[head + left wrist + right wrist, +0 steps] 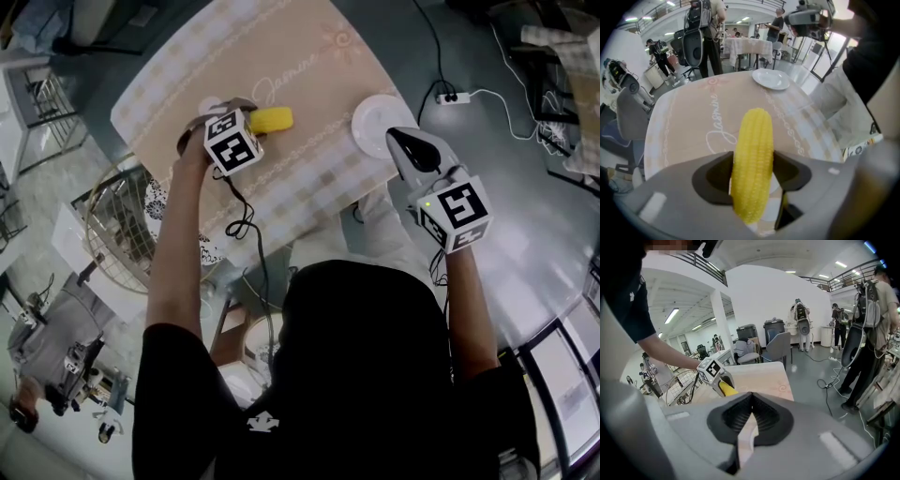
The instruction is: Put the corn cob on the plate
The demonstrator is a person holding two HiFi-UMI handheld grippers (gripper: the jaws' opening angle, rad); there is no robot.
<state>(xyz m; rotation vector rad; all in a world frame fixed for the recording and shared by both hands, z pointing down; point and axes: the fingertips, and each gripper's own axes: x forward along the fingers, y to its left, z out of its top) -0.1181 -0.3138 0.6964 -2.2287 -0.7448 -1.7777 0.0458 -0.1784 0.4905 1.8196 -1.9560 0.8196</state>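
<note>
The yellow corn cob [752, 159] stands lengthwise between the two jaws of my left gripper [752, 174], which is shut on it and holds it above the beige patterned tablecloth [689, 122]. In the head view the corn cob [274, 119] sticks out to the right of the left gripper [251, 122], over the middle of the table. The white plate [382, 120] sits empty near the table's right edge, and it also shows far ahead as the plate [771, 78]. My right gripper [401, 141] hovers just right of the plate, shut with nothing in it [751, 397].
A round wire basket [117, 220] stands on the floor left of the table. A power strip with cables [450, 97] lies on the floor to the right. Several people with equipment [865, 319] and chairs stand around the hall.
</note>
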